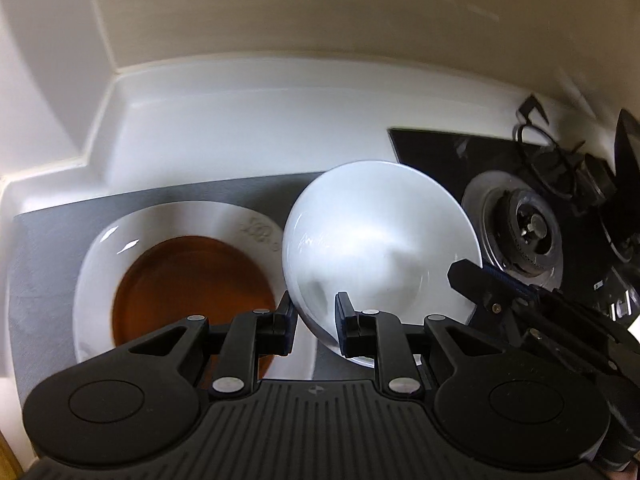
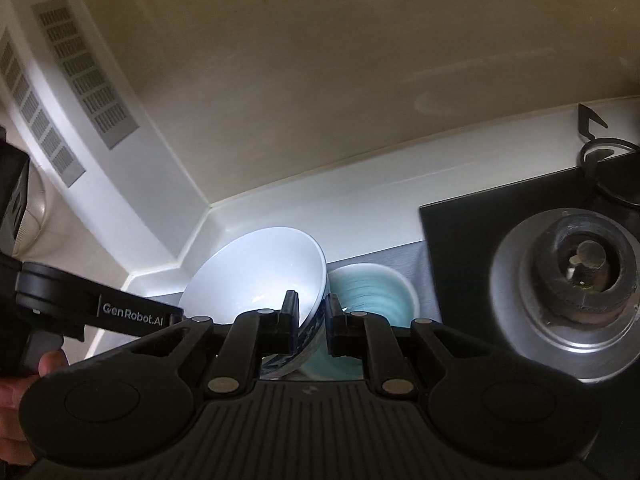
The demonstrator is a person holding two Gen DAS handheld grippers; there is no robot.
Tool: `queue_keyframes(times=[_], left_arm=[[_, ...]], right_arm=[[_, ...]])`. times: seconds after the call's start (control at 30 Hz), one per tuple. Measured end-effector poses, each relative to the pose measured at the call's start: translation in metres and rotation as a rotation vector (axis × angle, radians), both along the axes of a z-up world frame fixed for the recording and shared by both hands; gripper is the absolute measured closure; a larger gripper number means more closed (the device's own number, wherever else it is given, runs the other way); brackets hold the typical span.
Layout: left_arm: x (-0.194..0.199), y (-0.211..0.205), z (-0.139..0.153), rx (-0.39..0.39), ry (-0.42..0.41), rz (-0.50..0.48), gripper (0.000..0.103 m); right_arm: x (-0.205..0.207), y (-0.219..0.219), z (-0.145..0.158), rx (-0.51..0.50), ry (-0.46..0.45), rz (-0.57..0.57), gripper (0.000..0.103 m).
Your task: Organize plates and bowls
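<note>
In the left wrist view my left gripper [image 1: 314,322] is shut on the near rim of a white bowl [image 1: 376,236], held tilted above a grey mat [image 1: 44,248]. To its left a white plate [image 1: 100,264] with an amber plate [image 1: 192,284] stacked in it lies on the mat. My right gripper [image 1: 480,280] grips the same bowl's right rim. In the right wrist view my right gripper [image 2: 312,320] is shut on the rim of the white bowl [image 2: 256,276], whose outside is blue patterned. A teal ribbed bowl [image 2: 372,288] sits just behind it.
A black gas hob [image 1: 440,152] with a round burner [image 1: 524,228] and black pan support lies to the right; the burner [image 2: 580,264] also shows in the right wrist view. The white counter ends at a wall corner [image 2: 208,204]. A vent grille [image 2: 84,72] is upper left.
</note>
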State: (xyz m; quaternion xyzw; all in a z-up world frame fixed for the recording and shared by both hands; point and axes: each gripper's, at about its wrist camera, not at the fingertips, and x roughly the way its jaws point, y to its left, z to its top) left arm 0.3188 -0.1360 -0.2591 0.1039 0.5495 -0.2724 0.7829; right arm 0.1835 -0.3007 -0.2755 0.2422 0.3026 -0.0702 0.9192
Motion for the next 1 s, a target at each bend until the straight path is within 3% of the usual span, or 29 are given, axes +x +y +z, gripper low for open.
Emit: queue_keyframes(times=[0.17, 0.6, 1.0], left_arm=[[0.01, -0.017, -0.013, 0.013, 0.033, 0.02, 0.081], [0.018, -0.036, -0.037, 0.092, 0.056, 0.017, 0.081], [0.005, -0.053, -0.049, 0.168, -0.007, -0.052, 0.079]], right_arm=[[0.001, -0.024, -0.02, 0.039, 0.015, 0.002, 0.089], [0.017, -0.03, -0.041, 0.041, 0.051, 0.002, 0.089], [0.018, -0.024, -0.055, -0.04, 0.103, -0.023, 0.091]])
